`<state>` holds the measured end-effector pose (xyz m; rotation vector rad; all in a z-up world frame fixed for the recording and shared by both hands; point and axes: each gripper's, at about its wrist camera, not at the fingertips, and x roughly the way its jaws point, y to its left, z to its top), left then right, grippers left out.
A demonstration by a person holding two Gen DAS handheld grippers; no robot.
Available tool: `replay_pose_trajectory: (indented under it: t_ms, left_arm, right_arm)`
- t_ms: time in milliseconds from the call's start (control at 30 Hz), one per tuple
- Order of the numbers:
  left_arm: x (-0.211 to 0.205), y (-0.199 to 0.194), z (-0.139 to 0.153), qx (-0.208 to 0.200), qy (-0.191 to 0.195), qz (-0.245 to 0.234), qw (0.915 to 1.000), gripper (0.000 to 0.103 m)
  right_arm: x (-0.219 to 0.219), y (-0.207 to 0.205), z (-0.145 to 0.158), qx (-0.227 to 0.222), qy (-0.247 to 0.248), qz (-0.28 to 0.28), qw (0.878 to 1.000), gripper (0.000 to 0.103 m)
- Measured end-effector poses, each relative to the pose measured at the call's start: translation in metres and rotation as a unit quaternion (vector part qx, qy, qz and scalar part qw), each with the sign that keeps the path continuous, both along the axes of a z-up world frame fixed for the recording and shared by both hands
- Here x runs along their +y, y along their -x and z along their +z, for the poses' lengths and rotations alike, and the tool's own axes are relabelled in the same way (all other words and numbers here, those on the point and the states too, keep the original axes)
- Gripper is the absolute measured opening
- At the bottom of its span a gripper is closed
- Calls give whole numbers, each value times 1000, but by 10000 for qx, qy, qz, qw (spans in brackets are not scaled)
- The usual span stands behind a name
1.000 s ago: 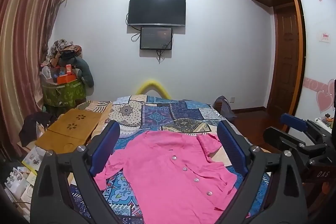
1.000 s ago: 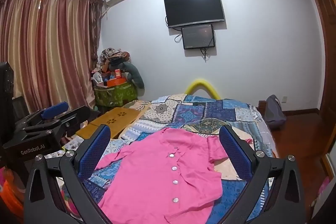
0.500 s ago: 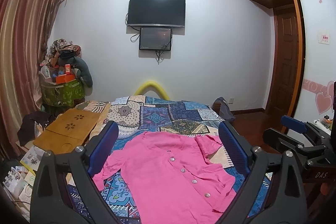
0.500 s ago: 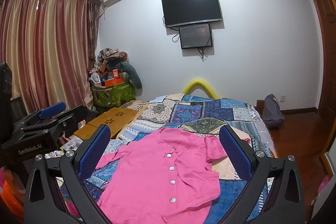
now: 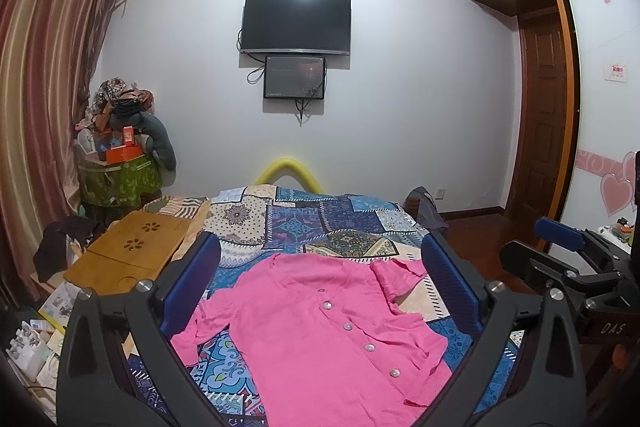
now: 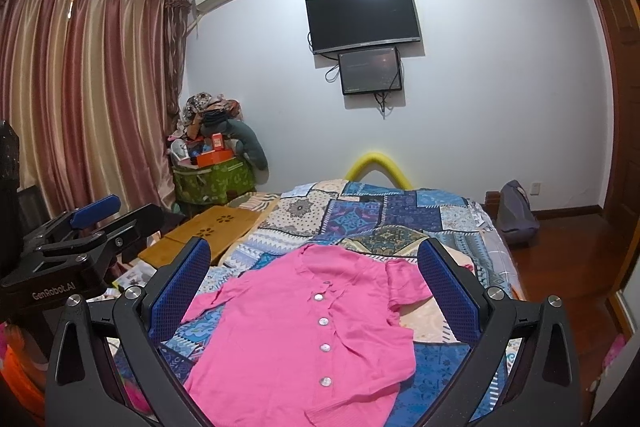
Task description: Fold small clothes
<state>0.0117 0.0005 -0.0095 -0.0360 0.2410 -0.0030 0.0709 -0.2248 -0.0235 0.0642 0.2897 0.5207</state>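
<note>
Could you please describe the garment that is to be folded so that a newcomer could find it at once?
Start at the bed with the blue patchwork quilt. On its near end lies a pink shirt, spread flat with short sleeves out. It is the only plain pink piece there, with a row of pale buttons down its front.

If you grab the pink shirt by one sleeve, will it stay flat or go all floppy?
Probably floppy: the pink shirt lies limp and wrinkled on the patchwork bedspread, one sleeve already crumpled. It looks thin, so likely light. Pushed, it would probably bunch up rather than slide.
</note>
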Motion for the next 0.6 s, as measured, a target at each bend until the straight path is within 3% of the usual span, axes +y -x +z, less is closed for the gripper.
replay_pose_trajectory:
  t_ms: [600]
  left_arm:
    - [-2, -1, -2, 30, 0, -41, 10000, 101]
  right_arm:
    - [-2, 0, -1, 5, -31, -25, 10000, 103]
